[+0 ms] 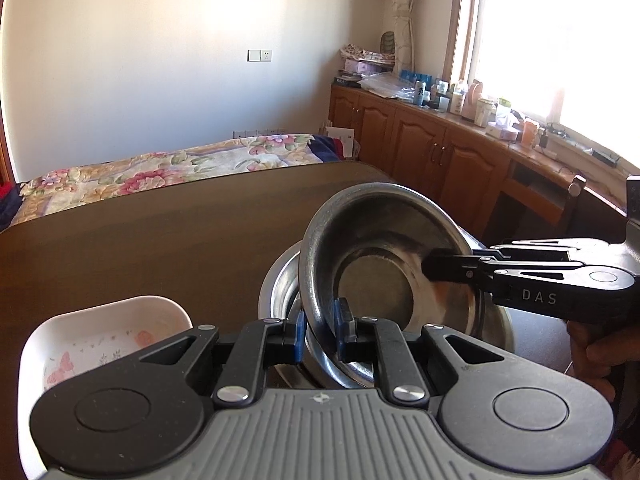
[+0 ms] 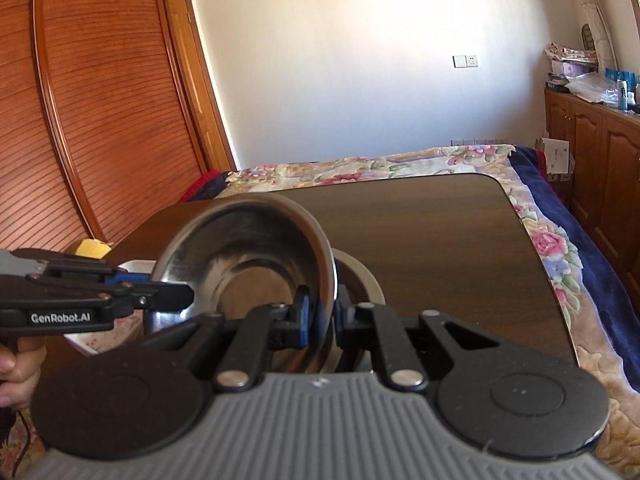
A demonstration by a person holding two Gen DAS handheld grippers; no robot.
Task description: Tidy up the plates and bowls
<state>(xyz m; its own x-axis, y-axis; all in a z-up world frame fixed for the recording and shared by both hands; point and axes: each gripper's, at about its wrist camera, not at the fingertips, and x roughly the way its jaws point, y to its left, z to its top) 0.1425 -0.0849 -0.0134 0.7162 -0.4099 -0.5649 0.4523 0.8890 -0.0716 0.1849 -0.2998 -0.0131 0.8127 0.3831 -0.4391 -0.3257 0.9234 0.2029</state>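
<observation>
Both grippers clamped on the same steel bowl [image 1: 384, 264], opposite sides of the rim; bowl tilted, mouth facing the left wrist camera, lifted over a second steel bowl [image 1: 280, 280] that sits on the dark wood table [image 1: 160, 232].

Left gripper [image 1: 322, 328]: blue pads closed tight on the near rim, rim wall sandwiched between them; no visible gap. Right gripper [image 1: 436, 268] comes in from the right in that view, black fingers pinched on the far rim — one finger reaches inside the bowl, the other is hidden behind the wall.

Right wrist view agrees: right gripper [image 2: 320, 316] shut on the rim of the steel bowl [image 2: 248, 256], blue pad on the inner face, rim edge running between the pads; left gripper [image 2: 168, 294] enters from the left, fingers on the opposite rim. A hand [image 2: 16, 364] grips its handle at the left edge.

Lower bowl [image 2: 356, 280] shows just behind and under the held one, to its right; whether the two are touching — can't tell from either view.

White dish [image 1: 108, 336] with pink butterfly print sits on the table left of the steel bowls, near the left gripper's body; partly cut off by it. Floral bedspread [image 1: 160, 168] beyond the table's far edge; wooden cabinets [image 1: 420, 144] along the window wall.
</observation>
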